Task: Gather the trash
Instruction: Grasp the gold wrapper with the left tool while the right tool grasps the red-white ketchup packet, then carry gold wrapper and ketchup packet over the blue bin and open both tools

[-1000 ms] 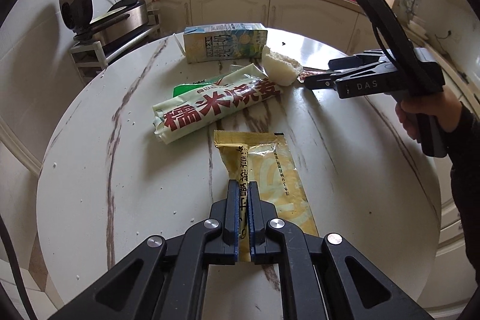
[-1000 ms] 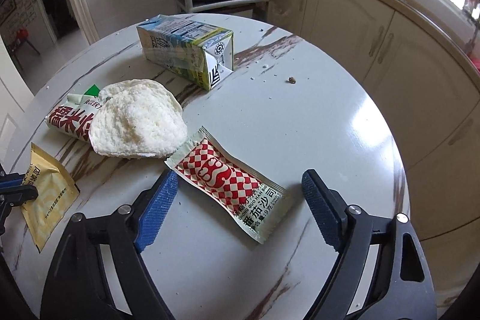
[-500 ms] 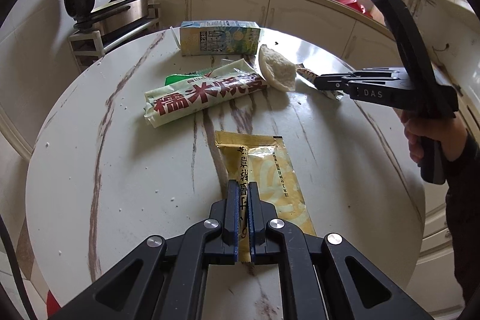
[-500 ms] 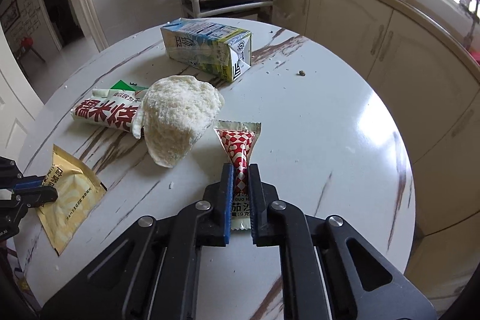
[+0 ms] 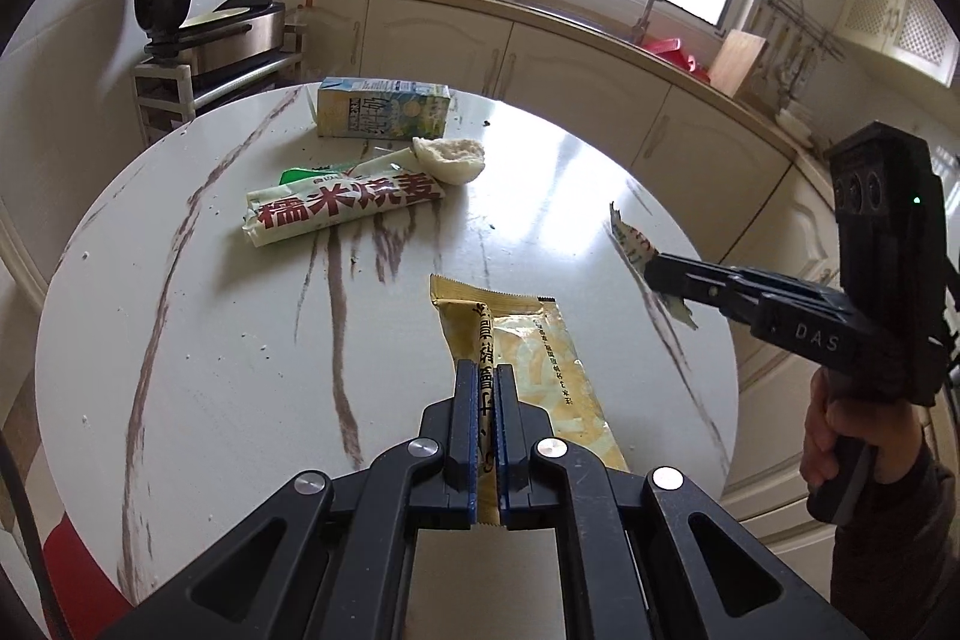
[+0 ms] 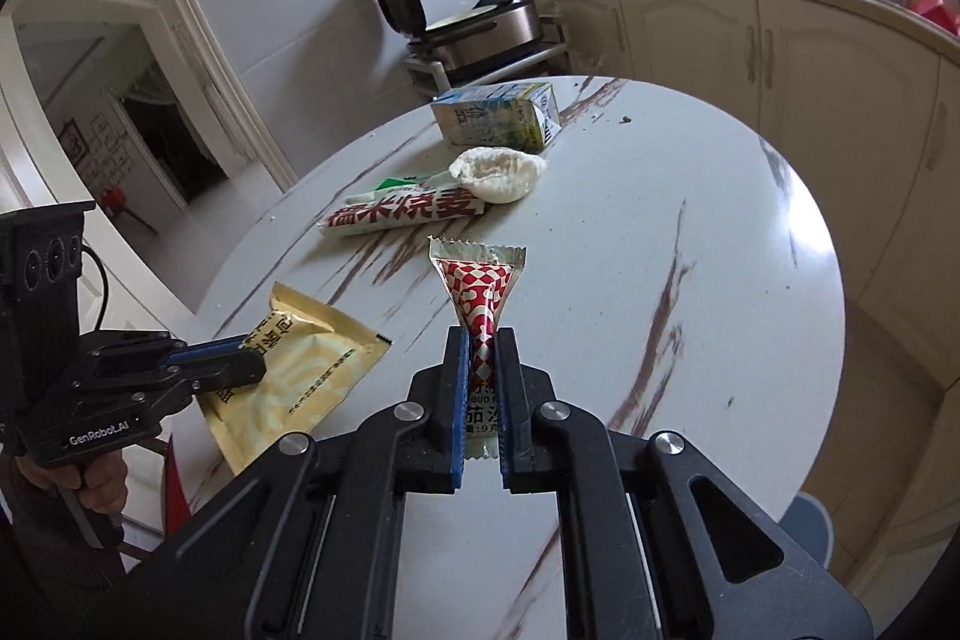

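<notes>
Between left jaws: yellow packet (image 5: 543, 370) pinched; right jaws clamp red-checked sachet (image 6: 477, 295).

Round marble table (image 5: 198, 400) — near half and right side (image 6: 690, 232) lying bare, giving open passage. Far side crowding: milk carton (image 5: 384, 115) lying on its side, bread piece (image 5: 450, 158) just before it, touching the white-and-red wrapper (image 5: 345, 208) stretching leftward. Yellow packet (image 5: 540, 382) and red-checked sachet (image 6: 477, 298) hanging in the two grippers, occupying the air over the near edge. Beyond the table — cabinets (image 5: 570, 82) and a rack with a cooker (image 5: 222, 34) closing off the far rim.
</notes>
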Tool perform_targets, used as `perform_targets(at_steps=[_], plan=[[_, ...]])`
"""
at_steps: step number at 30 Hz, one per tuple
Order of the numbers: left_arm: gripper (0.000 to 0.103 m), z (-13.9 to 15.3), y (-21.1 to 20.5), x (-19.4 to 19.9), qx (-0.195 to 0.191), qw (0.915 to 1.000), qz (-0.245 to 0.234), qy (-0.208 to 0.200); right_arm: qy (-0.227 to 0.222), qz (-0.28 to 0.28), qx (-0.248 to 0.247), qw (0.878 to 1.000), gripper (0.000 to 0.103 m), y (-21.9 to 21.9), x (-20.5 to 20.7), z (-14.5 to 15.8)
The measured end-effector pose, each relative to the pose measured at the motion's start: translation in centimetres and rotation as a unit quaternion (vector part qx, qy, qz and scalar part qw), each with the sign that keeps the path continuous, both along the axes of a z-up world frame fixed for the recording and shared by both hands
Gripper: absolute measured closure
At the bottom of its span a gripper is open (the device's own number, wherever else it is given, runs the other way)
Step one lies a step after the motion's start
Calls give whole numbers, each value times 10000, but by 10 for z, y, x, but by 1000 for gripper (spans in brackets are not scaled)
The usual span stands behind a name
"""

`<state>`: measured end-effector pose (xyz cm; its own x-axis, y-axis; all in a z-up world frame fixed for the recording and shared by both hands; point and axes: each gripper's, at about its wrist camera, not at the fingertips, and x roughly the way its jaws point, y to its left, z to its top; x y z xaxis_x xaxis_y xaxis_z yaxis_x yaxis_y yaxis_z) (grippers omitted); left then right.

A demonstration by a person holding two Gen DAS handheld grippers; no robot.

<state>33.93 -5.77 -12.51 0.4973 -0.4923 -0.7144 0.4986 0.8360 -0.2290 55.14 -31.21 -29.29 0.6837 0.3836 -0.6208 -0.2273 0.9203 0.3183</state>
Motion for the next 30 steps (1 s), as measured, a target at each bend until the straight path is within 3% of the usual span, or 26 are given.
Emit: perform_targets(at_steps=[7,13,21,30], plan=[[102,14,-23,-23,-83,9999,-109,-35,-150,-181,292,9993,95,-15,-42,2],[102,27,-77,-32,74,9983,-541,-191,-345,-590,513,9963,95,-57,-76,4],[102,34,-205,-24,195,9887,-1468,-253,-580,-1566,734,9832,94,-154,-129,2],[102,-15,-361,8,640,9687,-2398,31,-297,-2750,777,9579,94,-262,-174,-44]])
